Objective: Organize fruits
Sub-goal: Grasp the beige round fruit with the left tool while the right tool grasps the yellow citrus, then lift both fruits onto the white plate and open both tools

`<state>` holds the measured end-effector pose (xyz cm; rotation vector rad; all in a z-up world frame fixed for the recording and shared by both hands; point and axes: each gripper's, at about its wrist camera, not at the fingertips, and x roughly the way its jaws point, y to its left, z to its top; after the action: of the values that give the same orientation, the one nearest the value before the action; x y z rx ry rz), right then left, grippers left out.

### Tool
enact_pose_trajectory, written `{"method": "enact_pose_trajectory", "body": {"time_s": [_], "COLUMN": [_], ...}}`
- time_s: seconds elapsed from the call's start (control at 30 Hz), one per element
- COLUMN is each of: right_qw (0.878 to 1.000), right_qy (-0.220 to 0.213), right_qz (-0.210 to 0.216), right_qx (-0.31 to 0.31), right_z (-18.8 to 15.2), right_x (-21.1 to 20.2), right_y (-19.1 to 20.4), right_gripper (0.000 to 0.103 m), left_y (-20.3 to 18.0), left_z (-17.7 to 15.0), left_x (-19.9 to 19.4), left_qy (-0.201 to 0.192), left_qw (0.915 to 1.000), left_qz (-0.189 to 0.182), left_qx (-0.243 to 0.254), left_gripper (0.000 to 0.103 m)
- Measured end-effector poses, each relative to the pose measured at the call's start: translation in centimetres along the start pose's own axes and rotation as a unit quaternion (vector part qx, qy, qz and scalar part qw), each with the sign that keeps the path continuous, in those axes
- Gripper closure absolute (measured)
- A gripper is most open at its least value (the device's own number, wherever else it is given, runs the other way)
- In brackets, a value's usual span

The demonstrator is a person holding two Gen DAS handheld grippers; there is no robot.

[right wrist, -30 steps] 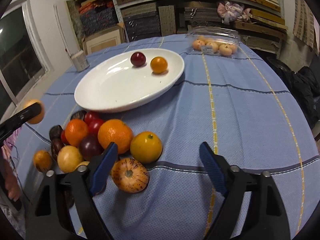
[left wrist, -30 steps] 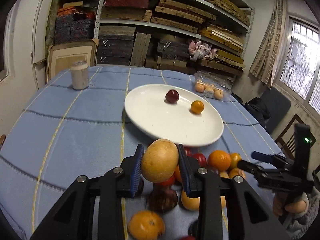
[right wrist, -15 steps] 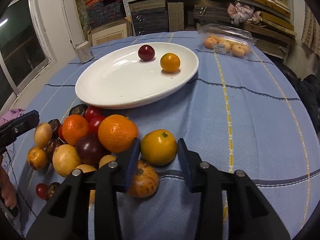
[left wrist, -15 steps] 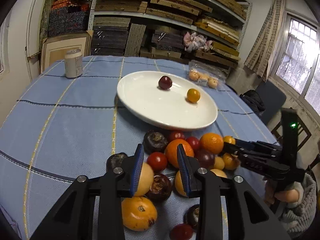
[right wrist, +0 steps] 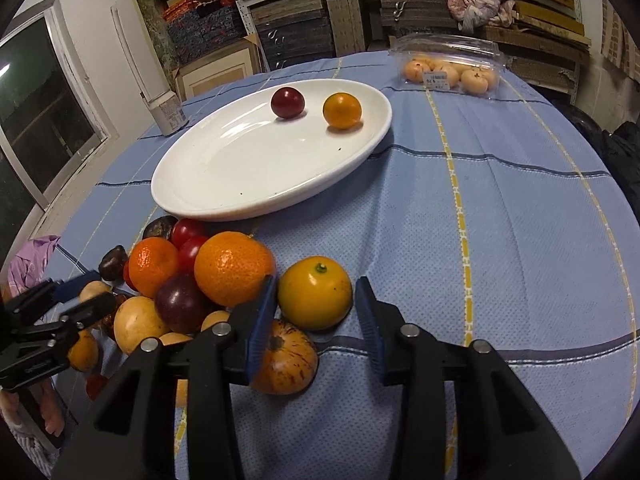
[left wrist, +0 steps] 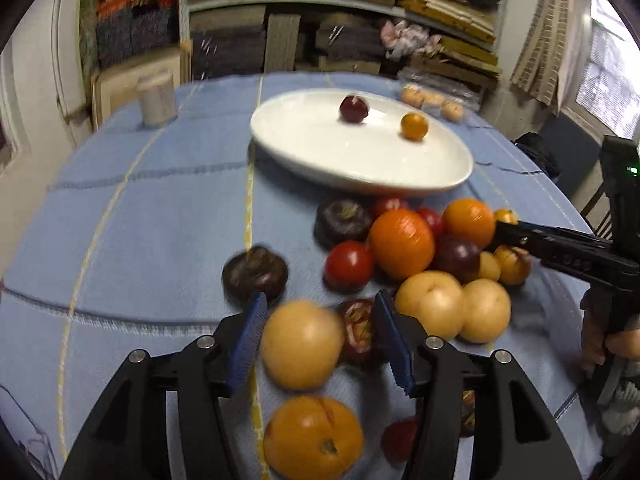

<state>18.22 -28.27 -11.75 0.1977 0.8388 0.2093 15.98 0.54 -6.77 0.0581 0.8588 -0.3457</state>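
A white plate (left wrist: 316, 148) (right wrist: 224, 176) holds a dark red plum (right wrist: 287, 102) and a small orange fruit (right wrist: 342, 110). A pile of several fruits lies on the blue cloth in front of it. My left gripper (left wrist: 320, 332) is open around a tan round fruit (left wrist: 302, 344) that rests on the cloth, touching neither pad. My right gripper (right wrist: 316, 308) brackets a yellow-orange citrus (right wrist: 315, 298) with its blue pads close to both sides; the left pad touches it, the right shows a small gap. A speckled orange fruit (right wrist: 286, 358) lies under the left finger.
A clear clamshell box of pale fruits (right wrist: 452, 68) stands at the back right. A small white jar (right wrist: 166, 114) stands at the back left. Shelves of stacked boards fill the wall behind. The table drops off at its round edge.
My left gripper came down from the air, let go of the tan fruit onto the cloth and opened. My right gripper narrowed from wide open around the yellow-orange citrus.
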Motion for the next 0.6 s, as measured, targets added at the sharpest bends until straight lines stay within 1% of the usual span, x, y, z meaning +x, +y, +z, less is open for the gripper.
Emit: {"method": "enact_pose_trajectory", "body": {"time_s": [0.13,0.2,0.27,0.3,0.33,0.37,0.43,0.5,0.6], "right_qw": [1.000,1.000,1.000,1.000,1.000,1.000,1.000,1.000,1.000], "right_qy": [0.001,0.001,-0.001,-0.002,-0.003,-0.004,-0.004,-0.004,0.000], "right_qz": [0.003,0.003,0.000,0.000,0.000,0.000,0.005,0.004,0.000], "right_qx": [0.003,0.001,-0.002,-0.001,0.000,0.003,0.008,0.007,0.003], "right_z": [-0.1,-0.1,-0.1,-0.2,-0.2,-0.2,-0.1,-0.1,-0.2], "right_x": [-0.1,-0.1,-0.2,-0.3,-0.4,-0.5,-0.6,-0.6,-0.4], "right_y": [0.0,0.2,0.3,0.3,0.2,0.1,-0.1,-0.1,0.0], "right_gripper": [0.064,0.065,0.066,0.066,0.066,0.066,0.066,0.066,0.066], "left_y": [0.8,1.1,0.9,0.9,1.0,1.4,2.0,1.9,1.3], "left_z": [-1.1,-1.2,-1.1,-1.1,-1.0,-0.9,-0.8,-0.8,-0.8], "left_x": [-1.0,-1.1,-1.0,-1.0,-1.2,-1.5,-2.1,-1.9,-1.1], "left_qy": [-0.001,-0.001,-0.002,-0.002,-0.006,-0.010,-0.023,-0.020,-0.005], "left_qw": [0.9998,0.9996,0.9996,0.9996,0.9996,0.9989,0.9969,0.9972,0.9987], "left_qz": [-0.013,-0.021,-0.020,-0.023,-0.019,-0.032,-0.054,-0.051,-0.033], "left_qx": [-0.014,-0.020,-0.018,-0.018,-0.021,-0.032,-0.053,-0.051,-0.038], "left_gripper": [0.044,0.046,0.047,0.059,0.063,0.065,0.066,0.066,0.066]}}
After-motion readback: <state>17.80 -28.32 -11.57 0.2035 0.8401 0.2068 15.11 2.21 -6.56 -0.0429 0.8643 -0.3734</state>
